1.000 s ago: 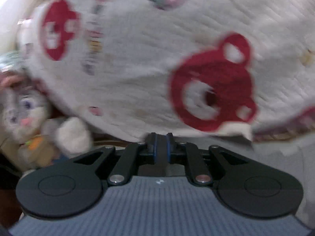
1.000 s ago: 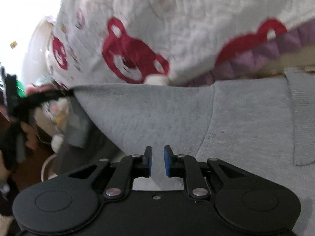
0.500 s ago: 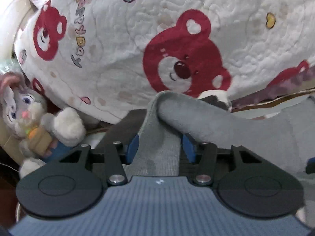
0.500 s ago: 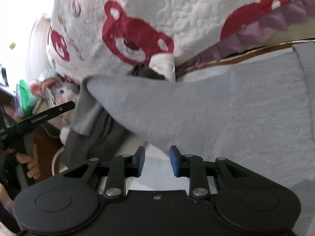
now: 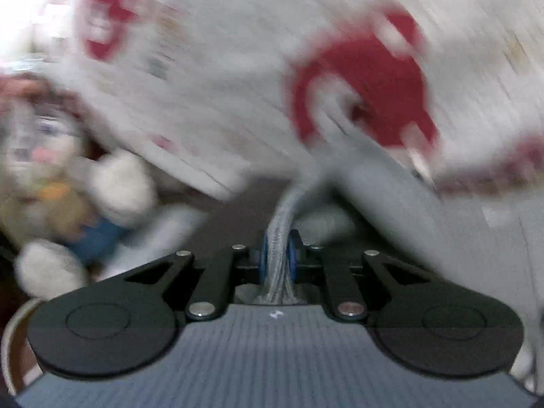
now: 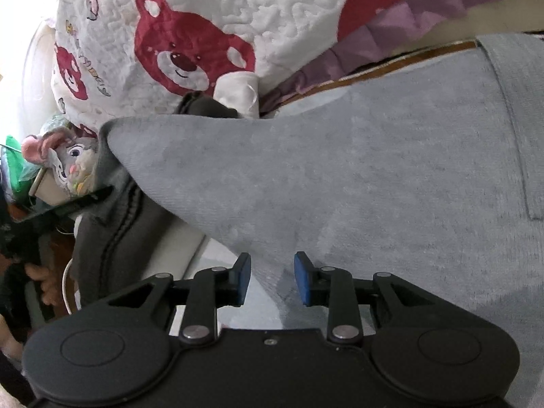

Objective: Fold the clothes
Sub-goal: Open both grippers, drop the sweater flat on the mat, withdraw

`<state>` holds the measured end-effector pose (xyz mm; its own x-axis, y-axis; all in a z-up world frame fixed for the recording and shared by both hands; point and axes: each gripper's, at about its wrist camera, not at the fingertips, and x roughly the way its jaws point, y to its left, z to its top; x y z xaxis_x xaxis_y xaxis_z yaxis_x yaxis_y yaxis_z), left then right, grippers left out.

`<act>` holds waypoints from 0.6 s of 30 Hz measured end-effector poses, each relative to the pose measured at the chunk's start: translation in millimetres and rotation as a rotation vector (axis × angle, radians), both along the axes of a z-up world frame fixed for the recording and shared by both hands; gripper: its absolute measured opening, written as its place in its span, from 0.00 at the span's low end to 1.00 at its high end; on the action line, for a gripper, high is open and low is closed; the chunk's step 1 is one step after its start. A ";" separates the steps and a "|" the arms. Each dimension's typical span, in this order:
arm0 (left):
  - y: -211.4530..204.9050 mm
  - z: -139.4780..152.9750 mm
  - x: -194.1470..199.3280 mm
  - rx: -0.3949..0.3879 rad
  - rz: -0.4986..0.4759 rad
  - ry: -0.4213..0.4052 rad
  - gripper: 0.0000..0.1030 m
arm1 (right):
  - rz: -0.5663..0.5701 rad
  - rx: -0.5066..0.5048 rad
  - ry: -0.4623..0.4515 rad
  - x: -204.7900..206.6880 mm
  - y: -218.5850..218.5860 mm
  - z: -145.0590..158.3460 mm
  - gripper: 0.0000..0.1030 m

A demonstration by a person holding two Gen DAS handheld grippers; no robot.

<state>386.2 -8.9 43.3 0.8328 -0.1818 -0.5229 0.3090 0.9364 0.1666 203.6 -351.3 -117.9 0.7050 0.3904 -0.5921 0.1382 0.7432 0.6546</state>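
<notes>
A grey knit garment (image 6: pixel 357 183) lies spread on the bed, one part folded into a pointed flap toward the left. My left gripper (image 5: pixel 278 253) is shut on a bunched ribbed edge of the grey garment (image 5: pixel 391 190), which stretches up and right from the pads; this view is motion-blurred. My right gripper (image 6: pixel 272 277) is open just above the garment's lower fold edge, its blue pads (image 6: pixel 302 280) either side of the cloth without pinching it.
A white quilt with red bears (image 6: pixel 204 34) is piled behind the garment. A plush rabbit (image 6: pixel 64 159) sits at the left, also in the left wrist view (image 5: pixel 51 170). A dark grey garment (image 6: pixel 112 231) lies at the left bed edge.
My left gripper has closed on the ribbed edge and is moving fast, blurring its view. My right gripper has opened wider and the folded flap lies closer to it.
</notes>
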 end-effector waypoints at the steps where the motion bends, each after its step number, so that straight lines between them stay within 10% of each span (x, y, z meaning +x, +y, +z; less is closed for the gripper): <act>1: 7.9 13.0 3.8 -0.045 0.041 -0.025 0.11 | 0.000 -0.002 0.008 0.3 0.1 -2.3 0.33; 4: 31.2 51.5 15.0 -0.178 0.163 -0.102 0.12 | -0.007 0.025 0.025 3.0 2.1 -11.7 0.33; 6: 22.9 62.5 8.6 -0.110 0.212 -0.218 0.17 | -0.005 0.079 0.019 3.9 4.3 -16.9 0.33; 9: 7.8 62.9 -12.9 -0.071 0.181 -0.266 0.57 | 0.002 0.148 0.006 5.2 9.0 -22.4 0.33; 18: -17.9 -55.0 -141.7 -0.456 -0.038 0.232 0.59 | -0.081 0.091 -0.062 -22.4 -10.0 19.7 0.33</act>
<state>244.5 -26.8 -11.7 0.6929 -0.4622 -0.5534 0.3245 0.8853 -0.3330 181.3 -361.3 -98.2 0.7708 0.3805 -0.5110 0.1525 0.6685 0.7279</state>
